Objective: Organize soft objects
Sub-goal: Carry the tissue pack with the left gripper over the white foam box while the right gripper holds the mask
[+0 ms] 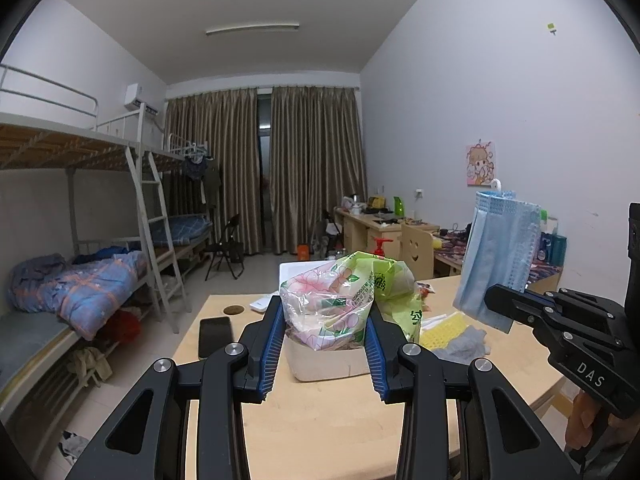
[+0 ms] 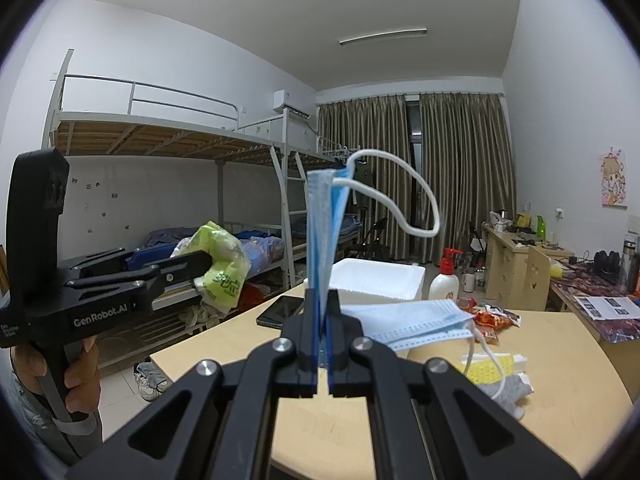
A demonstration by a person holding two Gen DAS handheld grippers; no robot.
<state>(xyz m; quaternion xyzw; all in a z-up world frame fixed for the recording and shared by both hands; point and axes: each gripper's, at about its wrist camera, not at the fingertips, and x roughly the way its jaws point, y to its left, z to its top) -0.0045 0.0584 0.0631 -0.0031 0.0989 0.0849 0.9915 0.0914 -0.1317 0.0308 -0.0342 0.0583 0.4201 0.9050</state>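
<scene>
In a dormitory room, the left gripper clenches a crumpled floral plastic bag between its blue-padded fingers, holding it clear of the wooden table. A white foam box sits directly behind the bag, at 12 o'clock from the fingers. A black phone lies flat on the tabletop at 10 o'clock of the bag, near the table's left edge. At 3 o'clock of the bag, a yellow perforated sheet rests beside a grey glove.

Farther right, the right gripper is clamped shut on a folded blue face mask, which stands upright from its closed jaws with white ear loops arching toward 2 o'clock. In the left wrist view the same mask hangs at 2 o'clock of the bag, raised well above the table.

From the right wrist camera, a second blue mask lies on the table at 3 o'clock of the gripper's tips, with a red snack wrapper just beyond it and a white pump bottle with a red top standing at 1 o'clock beside the foam box.
</scene>
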